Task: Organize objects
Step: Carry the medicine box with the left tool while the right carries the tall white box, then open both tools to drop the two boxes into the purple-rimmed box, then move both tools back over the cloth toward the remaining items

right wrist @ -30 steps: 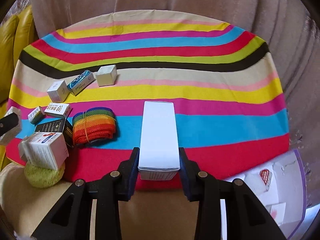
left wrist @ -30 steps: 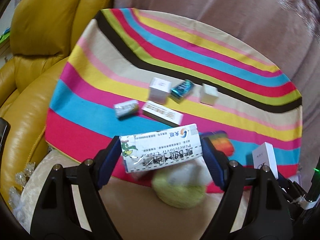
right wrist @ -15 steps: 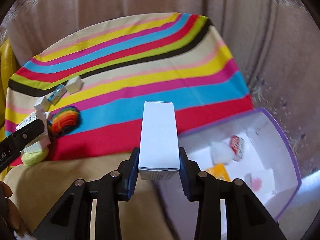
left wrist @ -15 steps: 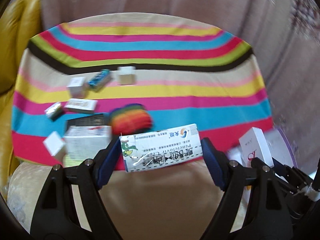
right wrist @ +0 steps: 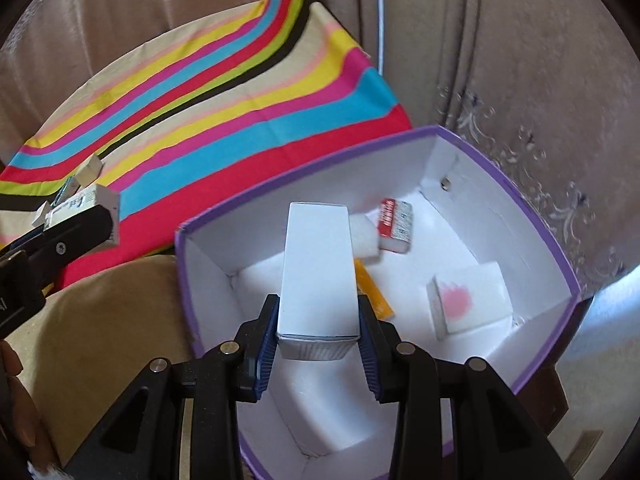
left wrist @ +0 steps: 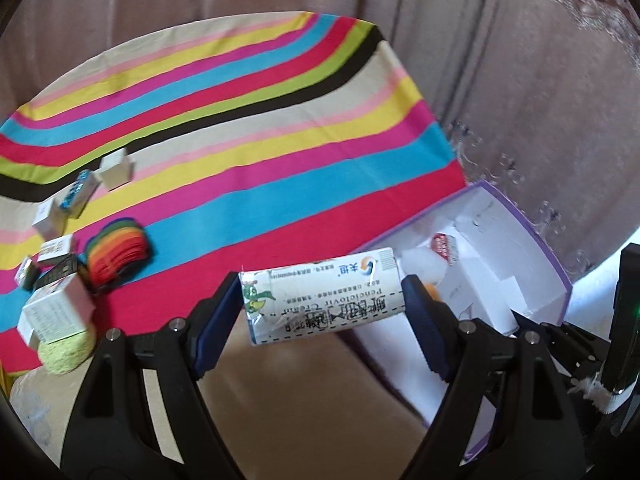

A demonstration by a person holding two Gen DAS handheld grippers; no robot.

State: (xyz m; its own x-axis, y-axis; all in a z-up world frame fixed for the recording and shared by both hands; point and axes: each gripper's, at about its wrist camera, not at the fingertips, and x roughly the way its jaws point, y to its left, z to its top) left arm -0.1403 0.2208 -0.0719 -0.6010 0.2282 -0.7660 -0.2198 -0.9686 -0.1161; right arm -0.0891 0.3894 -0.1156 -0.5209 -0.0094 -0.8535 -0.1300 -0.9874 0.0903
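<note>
Left wrist: we see the left gripper (left wrist: 322, 300) clamped endwise on a printed carton (left wrist: 320, 296), held above the cushion between the striped cloth (left wrist: 240, 128) and the bin (left wrist: 516, 216)

Right wrist: right gripper (right wrist: 318, 344) clamped on a white box (right wrist: 318, 272), hanging over the open bin (right wrist: 460, 152)

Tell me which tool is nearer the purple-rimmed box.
Right. The right tool, shut on a white carton, hangs over the purple-rimmed box. The left tool, gripping a printed carton, sits beside it, over the beige cushion.
</note>
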